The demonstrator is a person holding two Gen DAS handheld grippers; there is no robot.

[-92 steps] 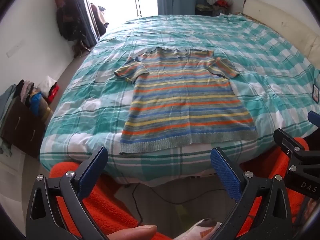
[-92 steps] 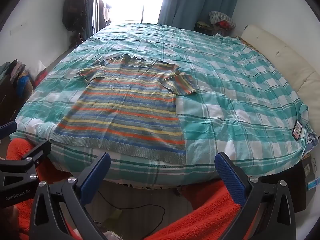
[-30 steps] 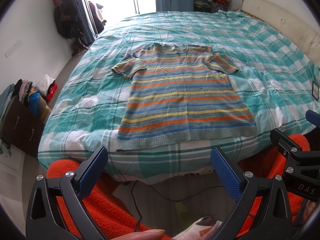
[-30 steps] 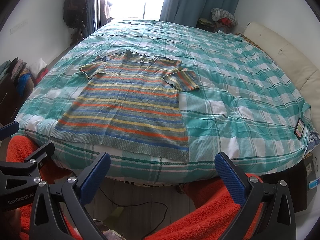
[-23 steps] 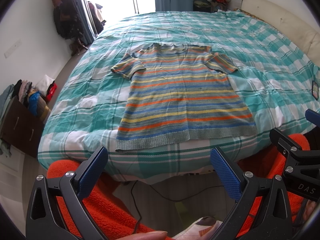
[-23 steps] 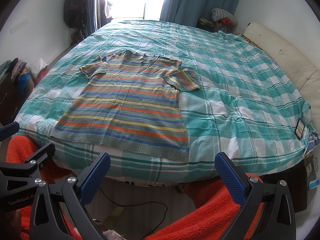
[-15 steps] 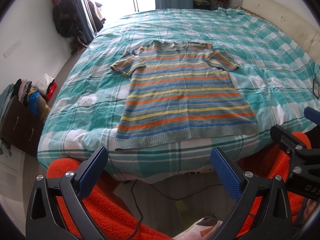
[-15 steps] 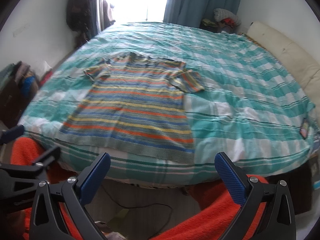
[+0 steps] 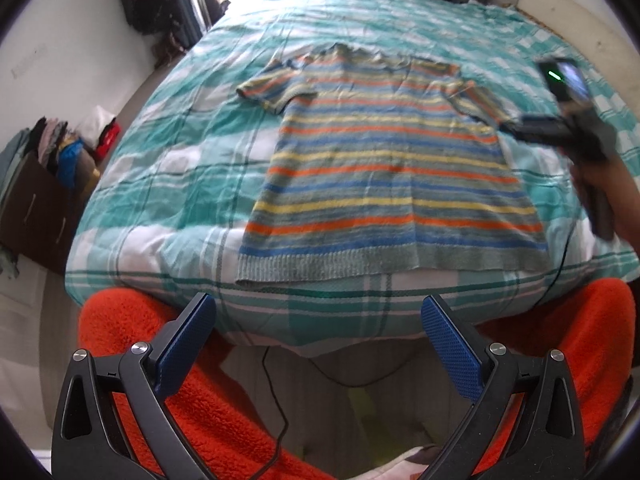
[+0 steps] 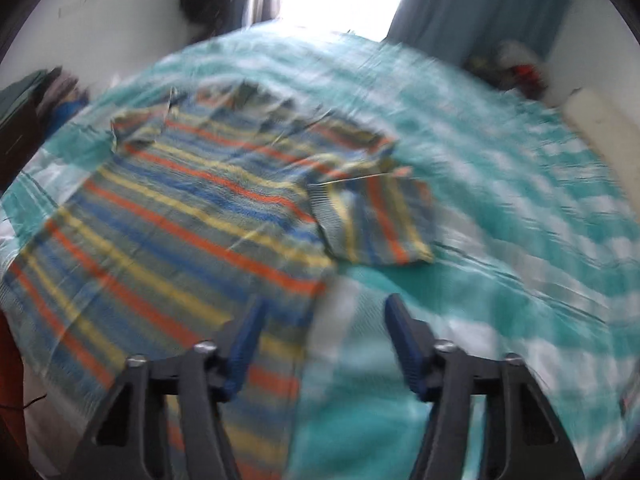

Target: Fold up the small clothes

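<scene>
Since the earlier frame, the right tongs (image 10: 324, 340) have left the foot of the bed and now hang over the bed (image 9: 168, 168), above the right edge of the striped shirt (image 9: 384, 168), below its right sleeve (image 10: 372, 220). Before, their jaws stood wide; now they are about half open and closing. Nothing is between them: the left finger is over the shirt's side and the right finger is over the checked cover, and I cannot tell whether they touch the cloth, because the right wrist view is blurred by motion. In the left wrist view the right tongs appear as a dark, blurred shape near the right sleeve, with the person's hand (image 9: 604, 184) behind them.

The left tongs (image 9: 316, 344) have moved only a little, nearer to the bed edge. They are fully open and hold nothing; they hang over the gap between the bed and the person's orange fleece legs (image 9: 192, 392).

The striped shirt lies flat and unfolded on the turquoise checked bed cover, the hem at the near edge of the bed, the collar far away, both short sleeves spread out.
</scene>
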